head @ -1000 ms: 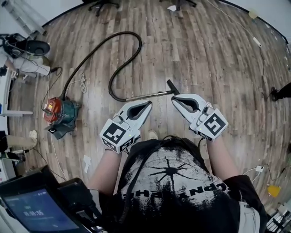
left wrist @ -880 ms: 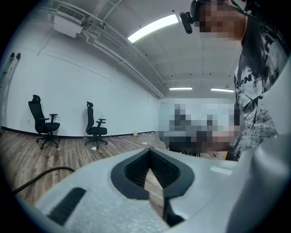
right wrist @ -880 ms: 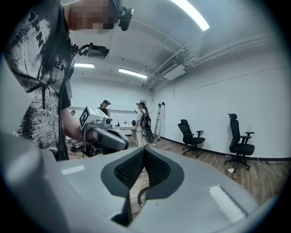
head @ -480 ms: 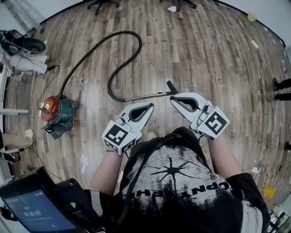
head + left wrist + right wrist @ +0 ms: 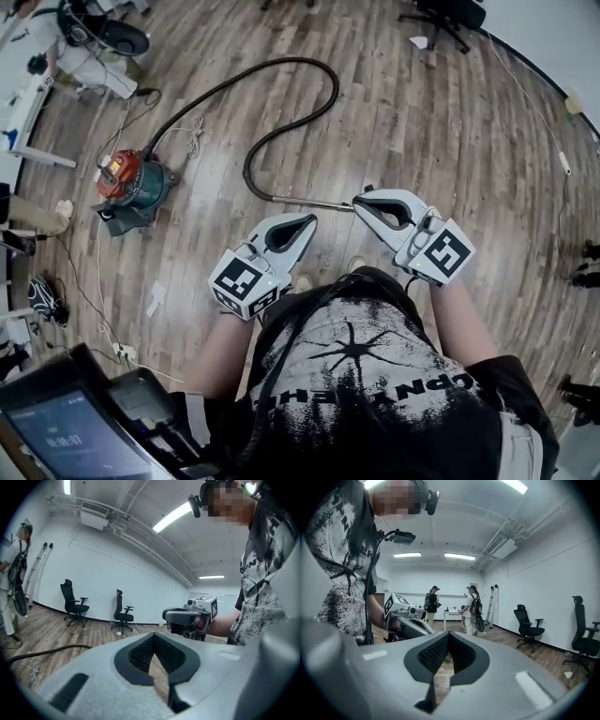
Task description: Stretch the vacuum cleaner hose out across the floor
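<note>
the job looks barely begun. the vacuum cleaner hose [image 5: 291, 60] lies on the wooden floor [image 5: 450, 131] in the upper middle of the head view. it runs from the red and teal vacuum cleaner [image 5: 131, 181] at the left up into a wide arc near the top edge. it then doubles back through a tight bend toward the centre, where it meets the metal wand [image 5: 314, 202]. so it is looped, not stretched out.

the right claw [image 5: 361, 203] is at the centre of the frame, its tip over the wand's near end, and seems to be held above it, not on it. the left claw [image 5: 302, 223] is just lower and to the left, also pointing up-frame. each claw's own view shows its jaws pressed together with nothing between them, only the room beyond.

by my judgement everything is left to do: open a claw, grip the wand or the hose end, and draw it away from the cleaner until the curve straightens.
</note>
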`<state>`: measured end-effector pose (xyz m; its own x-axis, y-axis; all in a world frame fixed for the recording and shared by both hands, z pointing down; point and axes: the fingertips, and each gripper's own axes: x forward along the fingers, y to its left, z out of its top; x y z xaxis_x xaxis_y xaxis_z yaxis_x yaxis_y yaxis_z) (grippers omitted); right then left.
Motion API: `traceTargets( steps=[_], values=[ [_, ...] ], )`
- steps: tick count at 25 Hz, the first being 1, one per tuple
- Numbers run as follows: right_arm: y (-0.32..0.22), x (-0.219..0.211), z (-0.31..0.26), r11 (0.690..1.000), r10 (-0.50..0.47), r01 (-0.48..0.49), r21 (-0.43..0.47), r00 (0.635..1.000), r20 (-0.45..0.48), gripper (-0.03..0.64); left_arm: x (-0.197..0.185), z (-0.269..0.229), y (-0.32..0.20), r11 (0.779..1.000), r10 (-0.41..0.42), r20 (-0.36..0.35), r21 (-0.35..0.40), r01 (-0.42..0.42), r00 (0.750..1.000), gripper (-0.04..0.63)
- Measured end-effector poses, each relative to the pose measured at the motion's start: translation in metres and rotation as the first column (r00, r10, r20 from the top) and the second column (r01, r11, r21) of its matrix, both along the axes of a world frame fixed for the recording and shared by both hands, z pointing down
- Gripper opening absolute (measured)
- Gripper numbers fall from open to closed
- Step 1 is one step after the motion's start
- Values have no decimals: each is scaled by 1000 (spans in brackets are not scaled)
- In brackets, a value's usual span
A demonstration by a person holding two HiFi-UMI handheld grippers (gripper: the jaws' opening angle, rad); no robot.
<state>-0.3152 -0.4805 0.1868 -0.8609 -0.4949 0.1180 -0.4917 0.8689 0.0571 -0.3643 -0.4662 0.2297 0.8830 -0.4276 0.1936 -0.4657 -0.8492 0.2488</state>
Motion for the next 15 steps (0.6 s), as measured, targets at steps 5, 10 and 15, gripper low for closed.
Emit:
traceTargets(
  steps=[5,10,15],
  values=[
    [-16,25,-10,993,-112,111,39,993,32,7,21,-20,-23,990,-141,-26,7,142,990,2],
    [-33,48,-9,986,-165,166,-10,984,62,8,36,-30,-39,969,-249,-22,-3,249,968,2],
    [-38,52,1,973,-217,221,-64,974,66,8,35,-29,-46,942,-335,-37,-31,334,941,2]
  ],
)
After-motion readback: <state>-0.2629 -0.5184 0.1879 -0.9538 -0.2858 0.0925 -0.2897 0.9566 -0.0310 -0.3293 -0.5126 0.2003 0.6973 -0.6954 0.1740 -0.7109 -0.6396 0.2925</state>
